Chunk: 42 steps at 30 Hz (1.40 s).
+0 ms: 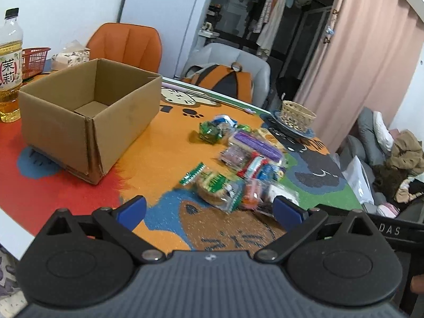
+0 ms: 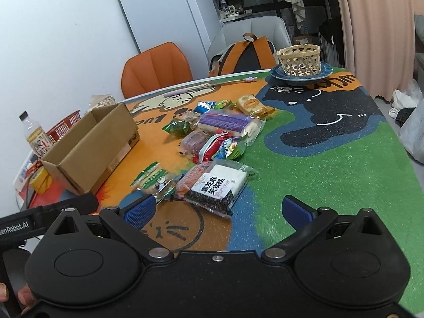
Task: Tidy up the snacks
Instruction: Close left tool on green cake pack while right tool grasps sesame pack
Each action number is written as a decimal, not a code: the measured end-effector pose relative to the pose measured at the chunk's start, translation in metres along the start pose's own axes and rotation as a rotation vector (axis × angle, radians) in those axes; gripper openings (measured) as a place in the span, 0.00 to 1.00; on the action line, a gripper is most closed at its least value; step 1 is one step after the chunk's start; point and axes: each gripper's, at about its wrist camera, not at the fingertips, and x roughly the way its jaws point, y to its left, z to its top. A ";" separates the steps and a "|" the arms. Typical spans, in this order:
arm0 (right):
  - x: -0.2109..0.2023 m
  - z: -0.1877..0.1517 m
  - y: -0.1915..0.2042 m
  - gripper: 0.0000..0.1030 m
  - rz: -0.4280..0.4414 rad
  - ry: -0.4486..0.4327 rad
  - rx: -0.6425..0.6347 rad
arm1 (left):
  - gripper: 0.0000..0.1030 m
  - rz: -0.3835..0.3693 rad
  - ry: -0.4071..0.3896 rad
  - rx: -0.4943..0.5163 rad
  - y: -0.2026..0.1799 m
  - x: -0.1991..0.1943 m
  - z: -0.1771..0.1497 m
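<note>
1. Left wrist view, nearest: left gripper (image 1: 209, 209) has its jaws spread wide, nothing between the blue pads, hovering over the bench (image 1: 148, 153) mat.
2. Right wrist view, nearest: right gripper (image 2: 217, 210) likewise spread wide and empty, above the mat's green and brown patches.
3. Just beyond both grippers: snack packets (image 2: 220, 143) lie in one loose pile at mid-bench. Roughly ten to twelve packets; overlap and blur prevent an exact count.
4. Nearest packet in the right view: one black-and-white packet (image 2: 220, 185) with printed characters, touching one green-edged packet (image 2: 156, 180) on its left.
5. Mid-pile: one long purple packet (image 2: 225, 122); one yellow packet (image 2: 251, 104) at the far edge.
6. Left of the pile, apart from it: one cardboard box (image 1: 87, 116), open top, upright, no snacks visible inside.
7. Beyond the box: one bottle (image 1: 9, 66), one red basket (image 1: 34, 59).
8. Far right: one woven basket (image 2: 299, 59) on one blue plate (image 2: 326, 70).
9. Behind the bench: two chairs, one orange (image 2: 156, 66), one grey (image 1: 254, 66) holding one backpack (image 2: 246, 55).
</note>
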 end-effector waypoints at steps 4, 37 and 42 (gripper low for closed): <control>0.017 0.003 0.001 1.00 -0.005 0.019 -0.007 | 0.99 0.008 0.025 0.018 0.000 0.013 0.002; 0.077 0.015 -0.012 0.67 -0.036 0.089 -0.006 | 0.93 0.024 0.125 0.188 -0.015 0.109 0.017; 0.070 0.012 -0.020 0.67 -0.065 0.083 0.010 | 0.93 0.020 0.134 0.226 -0.017 0.118 0.015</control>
